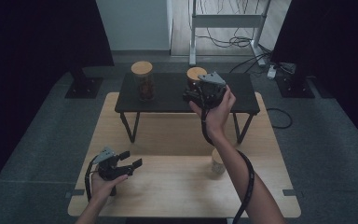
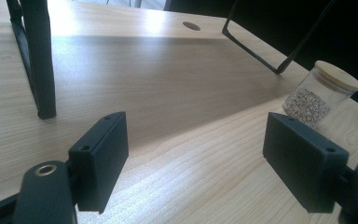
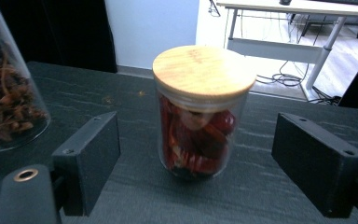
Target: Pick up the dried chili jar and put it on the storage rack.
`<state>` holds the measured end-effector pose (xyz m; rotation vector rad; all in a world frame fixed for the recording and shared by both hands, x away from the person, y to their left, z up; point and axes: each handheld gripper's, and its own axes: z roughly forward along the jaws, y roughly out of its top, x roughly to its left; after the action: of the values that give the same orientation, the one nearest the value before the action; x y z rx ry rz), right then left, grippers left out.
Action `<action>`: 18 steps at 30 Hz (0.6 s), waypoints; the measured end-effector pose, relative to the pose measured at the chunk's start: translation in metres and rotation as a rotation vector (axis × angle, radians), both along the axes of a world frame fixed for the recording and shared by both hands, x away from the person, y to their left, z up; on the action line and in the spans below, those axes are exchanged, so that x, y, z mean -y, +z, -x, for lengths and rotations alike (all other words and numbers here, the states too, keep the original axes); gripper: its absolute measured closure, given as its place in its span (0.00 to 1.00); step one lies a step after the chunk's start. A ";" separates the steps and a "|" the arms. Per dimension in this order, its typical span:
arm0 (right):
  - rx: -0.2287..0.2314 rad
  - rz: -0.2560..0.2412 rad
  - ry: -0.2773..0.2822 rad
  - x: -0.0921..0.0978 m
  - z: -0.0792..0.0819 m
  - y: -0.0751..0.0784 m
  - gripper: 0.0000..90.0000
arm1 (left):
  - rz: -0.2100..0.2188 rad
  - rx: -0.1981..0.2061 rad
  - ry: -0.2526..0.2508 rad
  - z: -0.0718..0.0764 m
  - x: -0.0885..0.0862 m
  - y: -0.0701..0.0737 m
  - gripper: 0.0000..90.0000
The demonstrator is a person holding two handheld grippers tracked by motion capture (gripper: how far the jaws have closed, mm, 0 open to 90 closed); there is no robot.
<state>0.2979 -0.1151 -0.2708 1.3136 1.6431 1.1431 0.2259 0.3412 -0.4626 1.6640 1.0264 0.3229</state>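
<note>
Grasping has not begun: the jar of red chillies (image 3: 203, 112) stands upright on the black shelf (image 1: 168, 95), beside the other jar (image 1: 143, 80), with closing and lifting left. Right gripper (image 1: 200, 93) is wide open, its jaws flanking the chilli jar without touching. Left gripper (image 1: 129, 159), also wide open, hovers empty over the worktop (image 1: 177, 182).

Right hand-held gripper (image 1: 192, 94) at the lidded jar (image 1: 195, 74) on the black shelf (image 1: 168, 100), 12 o'clock. Second jar (image 1: 142, 80) at 11. Left hand-held gripper (image 1: 131, 159) spread wide over the surface (image 1: 177, 186), 8 o'clock. Small jar (image 1: 218, 162) at 4.
</note>
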 end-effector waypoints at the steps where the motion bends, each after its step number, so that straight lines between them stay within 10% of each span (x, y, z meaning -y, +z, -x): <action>1: 0.001 0.000 0.001 0.001 0.003 -0.001 0.17 | -0.001 0.002 0.000 0.001 0.000 0.000 0.25; 18: 0.021 0.024 0.025 0.022 0.055 -0.019 0.16 | -0.007 0.028 -0.015 0.007 0.004 0.006 0.25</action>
<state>0.2427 -0.1369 -0.2898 1.2657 1.6574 1.1447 0.2187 0.3374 -0.4562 1.6683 0.9925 0.3397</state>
